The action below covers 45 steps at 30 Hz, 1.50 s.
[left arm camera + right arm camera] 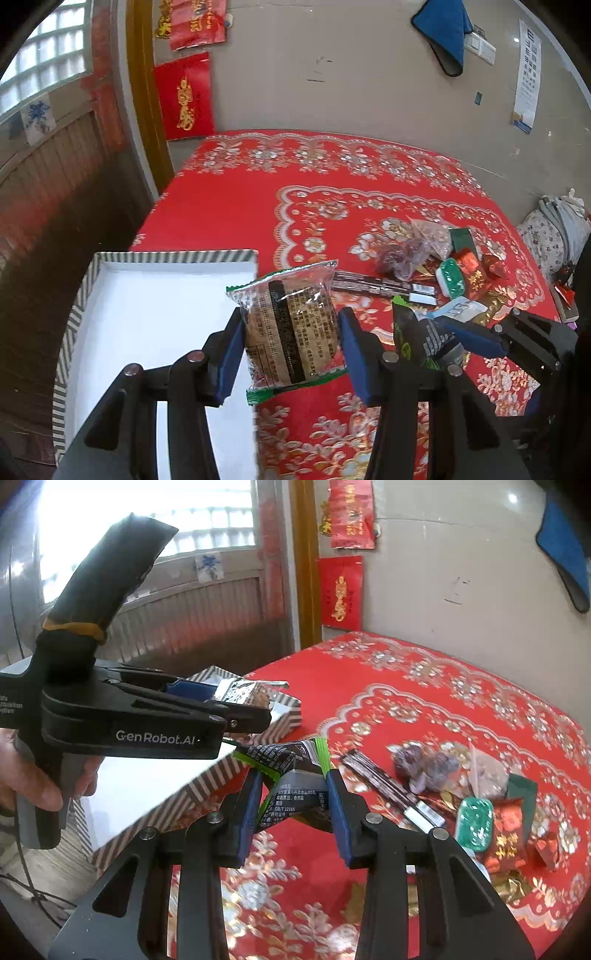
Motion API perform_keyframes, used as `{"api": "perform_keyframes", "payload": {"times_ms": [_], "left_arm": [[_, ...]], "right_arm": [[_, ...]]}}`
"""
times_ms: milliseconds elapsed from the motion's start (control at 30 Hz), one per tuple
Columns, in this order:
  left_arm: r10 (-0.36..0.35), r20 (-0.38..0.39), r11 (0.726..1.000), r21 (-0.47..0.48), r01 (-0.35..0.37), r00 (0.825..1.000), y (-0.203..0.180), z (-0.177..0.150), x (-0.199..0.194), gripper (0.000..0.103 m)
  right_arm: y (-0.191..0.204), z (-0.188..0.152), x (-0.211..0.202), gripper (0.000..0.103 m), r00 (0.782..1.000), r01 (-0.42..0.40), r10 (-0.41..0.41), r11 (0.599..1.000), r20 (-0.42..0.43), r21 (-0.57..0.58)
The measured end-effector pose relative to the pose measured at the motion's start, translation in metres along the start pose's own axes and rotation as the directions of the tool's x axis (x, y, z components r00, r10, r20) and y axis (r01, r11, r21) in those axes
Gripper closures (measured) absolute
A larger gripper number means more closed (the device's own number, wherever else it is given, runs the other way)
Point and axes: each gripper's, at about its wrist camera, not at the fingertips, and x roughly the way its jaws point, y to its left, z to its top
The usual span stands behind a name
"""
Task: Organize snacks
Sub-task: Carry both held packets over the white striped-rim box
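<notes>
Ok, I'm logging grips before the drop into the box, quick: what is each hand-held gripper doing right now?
Left hand-held gripper: closed on the clear brown snack packet.
Right hand-held gripper: closed on the black and green snack packet.

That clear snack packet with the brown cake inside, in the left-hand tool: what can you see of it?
The clear snack packet is a crinkly plastic pouch with green sealed edges, a black printed strip and small text over a brown cake. The left gripper clamps its sides between blue pads, holding it roughly upright in the air, beside the white striped-rim box.
</notes>
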Motion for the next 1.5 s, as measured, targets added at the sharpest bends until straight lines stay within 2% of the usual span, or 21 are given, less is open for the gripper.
{"api": "perform_keyframes", "payload": {"times_ms": [667,1033,1233,1500], "left_arm": [[0.092,-0.013,0.989,-0.114,-0.093,0.996,0.089,-0.006,0.003,0.051],[0.163,-0.102,0.967,-0.181,-0.179,0.981,0.139,-0.002,0.049,0.051],[0.177,-0.147,0.96,-0.194,-0.204,0.973,0.152,-0.007,0.069,0.051],[0.179,-0.174,0.957,-0.199,-0.213,0.968,0.157,-0.013,0.086,0.05]], "right_arm": [[0.054,0.039,0.056,0.068,0.997,-0.072,0.069,0.994,-0.042,-0.081],[0.068,0.068,0.11,0.068,0.993,-0.073,0.059,0.987,-0.099,-0.145],[0.079,0.066,0.153,0.068,0.986,-0.053,0.021,0.98,-0.166,-0.194],[0.083,0.055,0.173,0.068,0.978,-0.039,-0.001,0.981,-0.209,-0.191]]}}
